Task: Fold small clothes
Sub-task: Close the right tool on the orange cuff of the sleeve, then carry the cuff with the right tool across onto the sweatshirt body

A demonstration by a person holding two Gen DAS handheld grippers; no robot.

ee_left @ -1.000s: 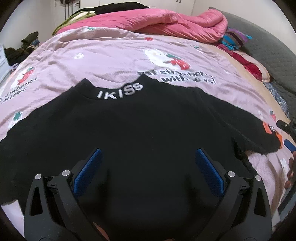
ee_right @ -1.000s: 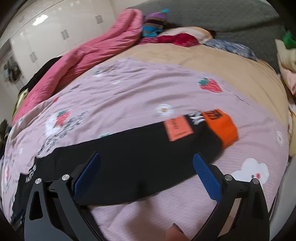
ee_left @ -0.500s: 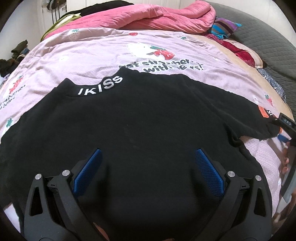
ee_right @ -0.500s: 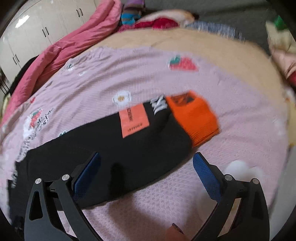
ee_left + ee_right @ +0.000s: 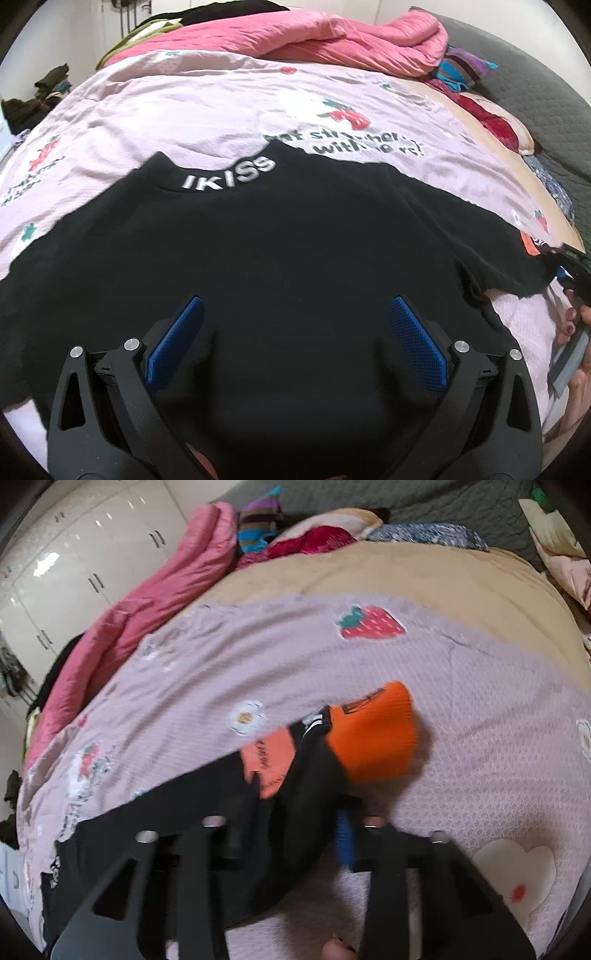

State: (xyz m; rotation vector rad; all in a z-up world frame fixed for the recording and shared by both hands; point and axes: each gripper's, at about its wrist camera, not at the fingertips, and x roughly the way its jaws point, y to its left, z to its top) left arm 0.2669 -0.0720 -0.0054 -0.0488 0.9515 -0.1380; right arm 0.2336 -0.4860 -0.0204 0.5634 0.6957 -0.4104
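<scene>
A black sweater (image 5: 280, 258) with white "IKISS" lettering on the collar lies spread flat on the pink bedspread. My left gripper (image 5: 293, 314) is open and empty, hovering over the sweater's lower body. In the right wrist view the sweater's right sleeve (image 5: 295, 775) ends in an orange cuff (image 5: 373, 731) with an orange patch. My right gripper (image 5: 295, 823) is shut on the black sleeve just behind the cuff, and the fabric bunches between its fingers. The right gripper also shows at the right edge of the left wrist view (image 5: 572, 266).
The pink printed bedspread (image 5: 207, 110) covers the bed. A rolled pink quilt (image 5: 332, 33) lies along the far side. Striped and red clothes (image 5: 465, 74) pile at the grey headboard (image 5: 535, 88). White wardrobes (image 5: 74, 565) stand behind the bed.
My right gripper has come down onto the sleeve near the orange cuff and closed on it, bunching the fabric. My left gripper has stayed open over the sweater body.
</scene>
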